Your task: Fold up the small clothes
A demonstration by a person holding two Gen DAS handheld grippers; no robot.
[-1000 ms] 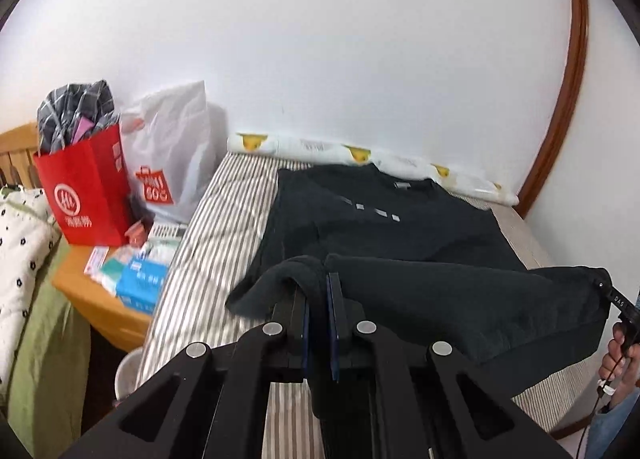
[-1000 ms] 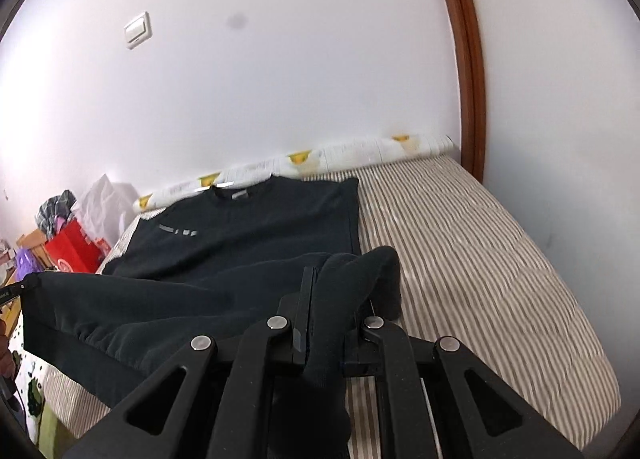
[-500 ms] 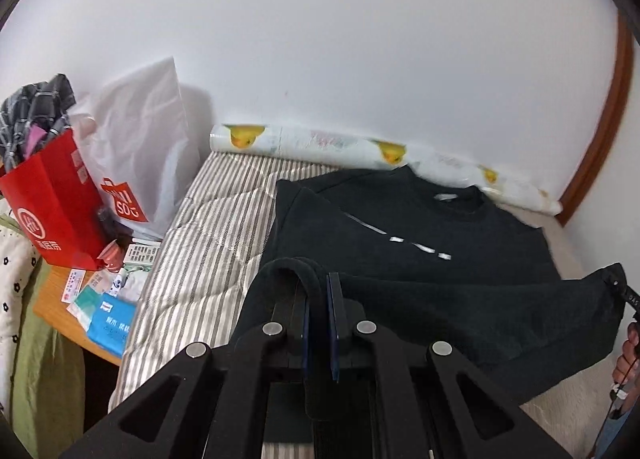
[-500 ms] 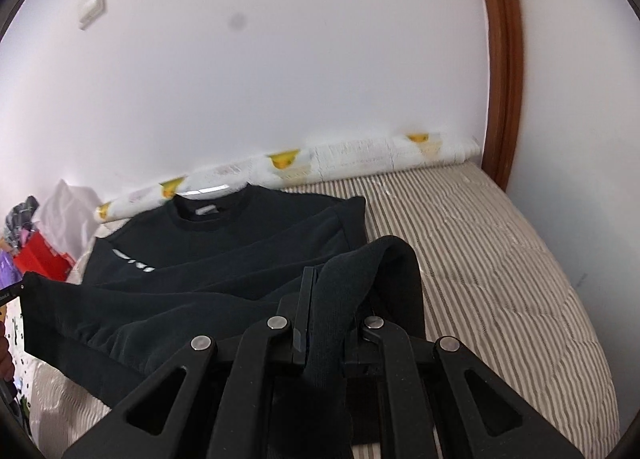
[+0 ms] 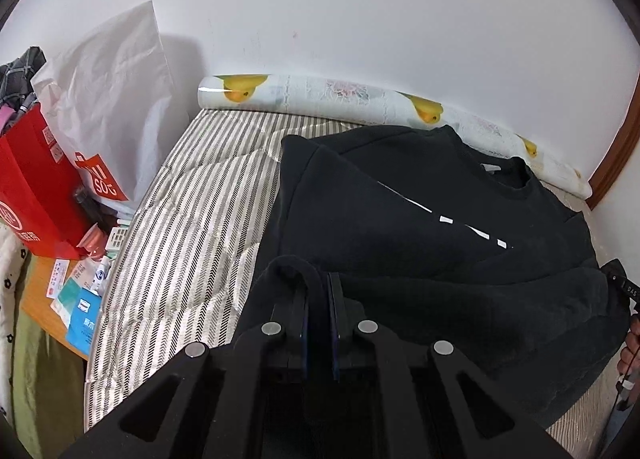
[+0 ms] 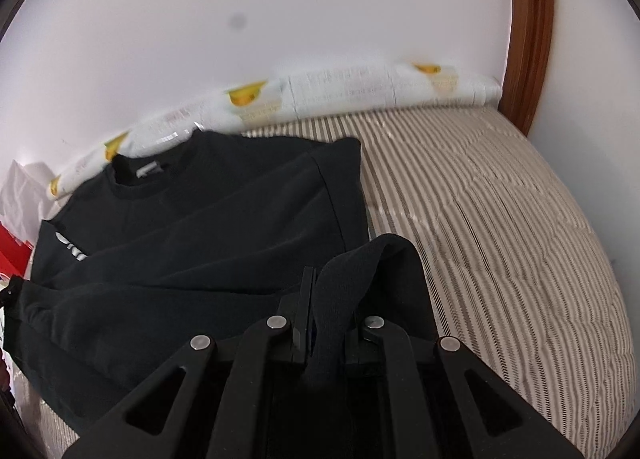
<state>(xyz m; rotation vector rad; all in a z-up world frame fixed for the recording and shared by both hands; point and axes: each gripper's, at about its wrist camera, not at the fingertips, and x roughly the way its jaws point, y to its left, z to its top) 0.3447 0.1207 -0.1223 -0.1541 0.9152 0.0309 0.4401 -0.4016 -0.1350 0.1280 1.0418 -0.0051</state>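
A black sweatshirt with a white chest stripe lies on the striped bed, collar toward the wall; it also shows in the right wrist view. My left gripper is shut on the hem's left corner. My right gripper is shut on the hem's right corner. The hem is lifted and stretched between them, folded up over the lower body of the shirt. The right gripper's tip also shows at the far right of the left wrist view.
A striped mattress with a rolled duck-print sheet along the wall. Left of the bed, a red bag, a white bag and a wooden bedside table with small boxes. Wooden door frame at right.
Both grippers have carried the hem forward toward the collar, so the fold covers more of the shirt. The wall and rolled sheet look closer.
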